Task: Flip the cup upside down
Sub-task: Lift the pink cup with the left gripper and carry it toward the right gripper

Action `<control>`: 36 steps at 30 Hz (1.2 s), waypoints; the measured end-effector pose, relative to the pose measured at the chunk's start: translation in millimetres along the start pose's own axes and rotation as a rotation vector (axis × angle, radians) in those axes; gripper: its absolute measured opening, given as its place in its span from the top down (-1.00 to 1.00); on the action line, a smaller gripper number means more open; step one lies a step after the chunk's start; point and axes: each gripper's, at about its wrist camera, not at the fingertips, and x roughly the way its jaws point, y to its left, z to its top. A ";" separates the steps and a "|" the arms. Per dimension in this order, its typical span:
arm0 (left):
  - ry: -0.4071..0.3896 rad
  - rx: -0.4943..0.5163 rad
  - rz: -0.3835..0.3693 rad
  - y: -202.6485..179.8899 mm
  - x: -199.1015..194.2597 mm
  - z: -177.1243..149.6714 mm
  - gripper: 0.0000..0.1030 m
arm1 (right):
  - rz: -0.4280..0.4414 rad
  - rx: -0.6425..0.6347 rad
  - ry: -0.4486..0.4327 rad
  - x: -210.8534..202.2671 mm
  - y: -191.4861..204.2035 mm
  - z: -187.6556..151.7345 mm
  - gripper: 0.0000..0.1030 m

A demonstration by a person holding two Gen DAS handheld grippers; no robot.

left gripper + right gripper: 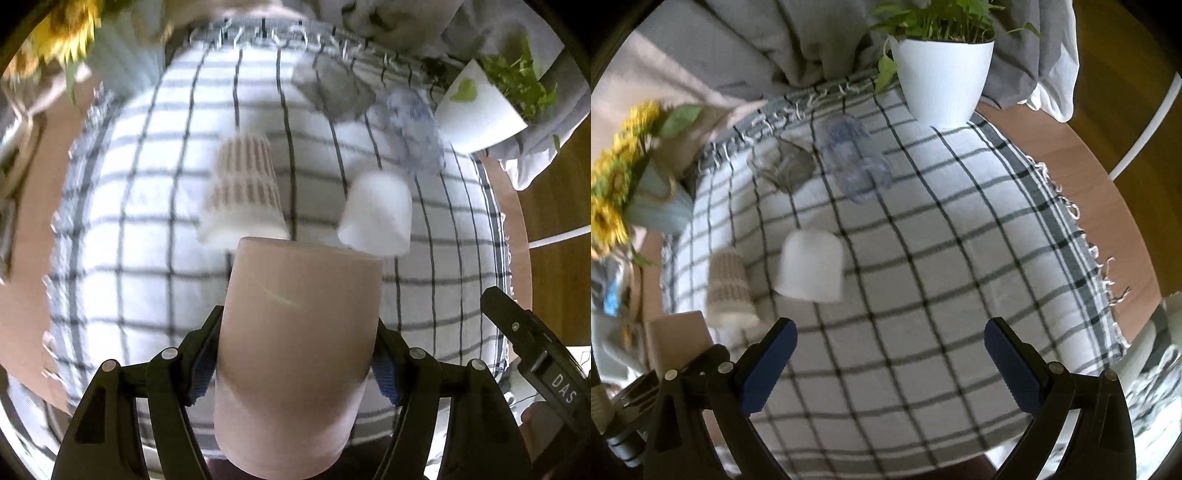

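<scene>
My left gripper (295, 365) is shut on a pink-beige cup (299, 332). The cup is held above the checked cloth (147, 258) with its flat closed end pointing away from the camera. The same cup shows as a pale block at the left edge of the right wrist view (679, 343). My right gripper (890, 354) is open and empty over the cloth (942, 295). A striped cup (243, 188) and a white cup (376, 214) stand upside down on the cloth beyond the held cup.
A grey glass (783, 166) and a bluish clear glass (853, 158) stand upside down further back. A white plant pot (942, 77) stands at the far edge. A vase of sunflowers (624, 199) is at the left. The right gripper's body (535, 354) shows at the right.
</scene>
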 end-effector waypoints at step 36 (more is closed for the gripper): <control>0.075 -0.092 0.021 -28.6 69.3 -31.3 -0.62 | -0.097 -0.195 0.150 51.1 -29.3 -17.8 -0.98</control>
